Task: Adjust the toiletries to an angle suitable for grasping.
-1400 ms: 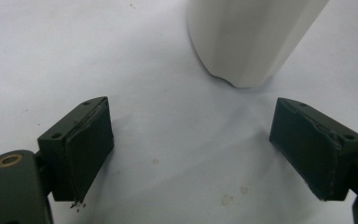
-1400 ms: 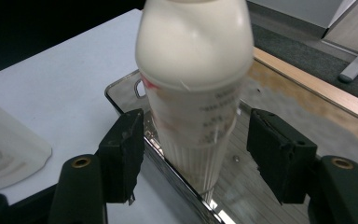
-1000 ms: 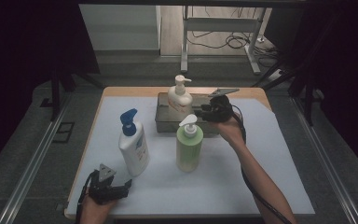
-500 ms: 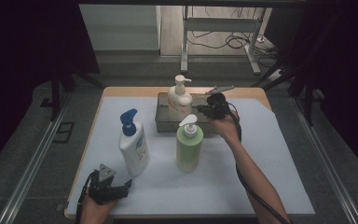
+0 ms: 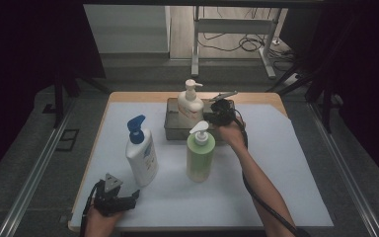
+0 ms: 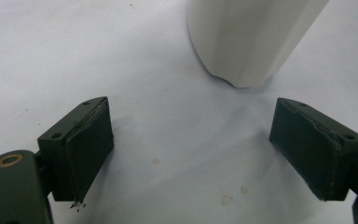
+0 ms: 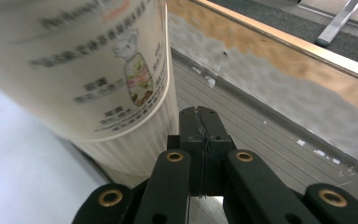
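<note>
- Resting at the near-left corner of the tabletop (image 5: pixel 286 163), the left claw (image 5: pixel 128 200) stands with its jaws wide apart and nothing between them; in the left gripper view the bare white sheet lies between the two pads, and a white bottle base rises just beyond them.
- That base is most likely the white lotion bottle with the blue pump (image 5: pixel 141 152), which stands upright just beyond and slightly right of the left claw, near it but not touching.
- Right of it, the green pump bottle (image 5: pixel 200 153) stands upright near the middle of the tabletop, just in front of the metal tray (image 5: pixel 173 129).
- The cream pump bottle (image 5: pixel 190 104) stands upright in the left part of the tray, at the far side of the tabletop.
- The right claw (image 5: pixel 220 109) hovers over the right part of the tray with its jaws pressed fully together on nothing; they have just been closing, and in the right gripper view nothing lies between the shut pads (image 7: pixel 200 135).
- In that view the bottle's printed wall (image 7: pixel 79 65) sits immediately left of the closed jaw tips, close beside them, the ribbed tray floor (image 7: pixel 242 121) beneath; whether they touch cannot be told.
- The relation that matters: the cream bottle lies to the left of the right claw, its long axis vertical, and the right hand is far nearer to it than the left.
- Judging from this, any grasp would need the jaws reopened first and brought around the bottle's body from the side.
</note>
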A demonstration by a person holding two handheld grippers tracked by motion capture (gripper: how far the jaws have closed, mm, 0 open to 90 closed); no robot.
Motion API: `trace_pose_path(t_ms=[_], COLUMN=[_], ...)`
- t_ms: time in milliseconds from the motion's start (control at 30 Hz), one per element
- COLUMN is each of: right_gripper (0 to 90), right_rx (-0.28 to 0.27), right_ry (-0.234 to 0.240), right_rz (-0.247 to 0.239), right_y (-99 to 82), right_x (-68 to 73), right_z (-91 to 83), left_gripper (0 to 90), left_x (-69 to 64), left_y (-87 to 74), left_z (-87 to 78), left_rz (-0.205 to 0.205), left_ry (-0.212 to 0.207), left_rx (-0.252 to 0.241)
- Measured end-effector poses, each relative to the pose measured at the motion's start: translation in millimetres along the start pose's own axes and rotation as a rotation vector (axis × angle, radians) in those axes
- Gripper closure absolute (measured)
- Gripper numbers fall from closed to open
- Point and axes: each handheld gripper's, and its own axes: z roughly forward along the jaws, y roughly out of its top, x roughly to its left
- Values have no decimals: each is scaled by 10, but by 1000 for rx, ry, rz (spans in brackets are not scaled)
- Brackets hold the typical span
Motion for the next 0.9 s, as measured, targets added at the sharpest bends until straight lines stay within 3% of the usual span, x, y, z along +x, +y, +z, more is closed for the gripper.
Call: trace_pose_path(t_ms=[433,900], right_gripper=[896,895], right_rx=[35,40], right_ry=[25,49], right_rz=[24,-1], right_y=[-1,36], right_x=[-5,120], right_z=[128,234], left_gripper=[130,130], left_x=[-1,-1], left_y=[1,2], left_z=[1,1], left_rz=[0,-1], left_ry=[1,0], left_rx=[0,1])
